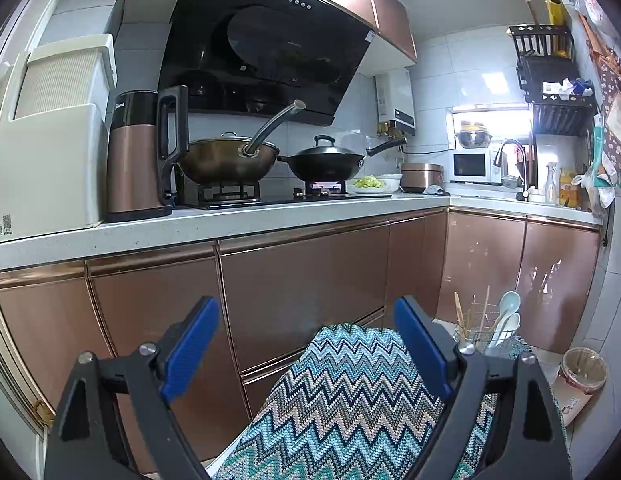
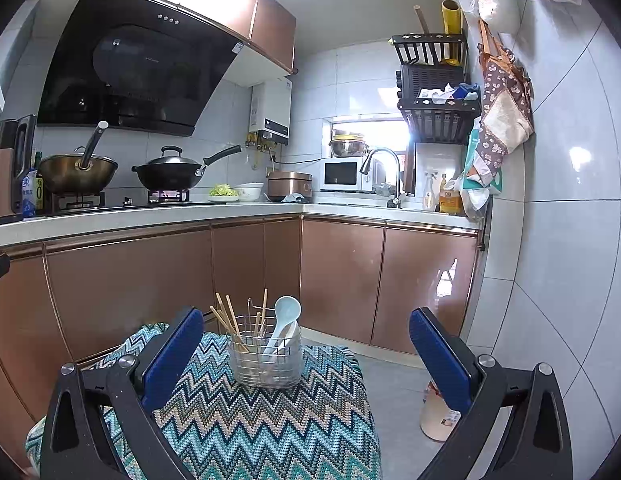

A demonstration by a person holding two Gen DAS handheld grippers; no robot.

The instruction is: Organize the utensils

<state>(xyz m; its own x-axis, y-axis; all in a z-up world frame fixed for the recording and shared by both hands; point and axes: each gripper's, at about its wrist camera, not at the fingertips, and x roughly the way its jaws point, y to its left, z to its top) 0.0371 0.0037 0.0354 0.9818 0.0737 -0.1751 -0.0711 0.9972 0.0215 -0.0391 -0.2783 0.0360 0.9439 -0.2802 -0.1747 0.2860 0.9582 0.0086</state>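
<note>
Kitchen scene seen from two hand-held tools above a small desk covered by a zigzag-patterned cloth (image 2: 270, 420). The left tool (image 1: 306, 348) has its blue pads spread wide with nothing between them; it hovers over the left part of the cloth-covered desk. The right tool (image 2: 306, 356) is likewise spread wide and holds nothing; its pads frame the far end of the desk.

A wire utensil holder (image 2: 265, 356) stands upright on the cloth near the far edge of the desk. In the left wrist view the same holder (image 1: 486, 336) appears at the desk's far right corner, partly hidden behind the tool's right finger. Inside it, wooden chopsticks (image 2: 230, 322) lean toward the left side, and a pale blue spoon (image 2: 284, 316) with a white spoon (image 2: 288, 332) just beside it stands at the right side, bowls up. All utensils visible are in the holder; none lies on the bare cloth.

On the floor to the right of the desk stands a plastic jar (image 2: 436, 416). Behind, copper-coloured cabinets (image 2: 338, 276) carry a white countertop (image 2: 150, 216) with two woks (image 2: 166, 174) on a gas stove.
</note>
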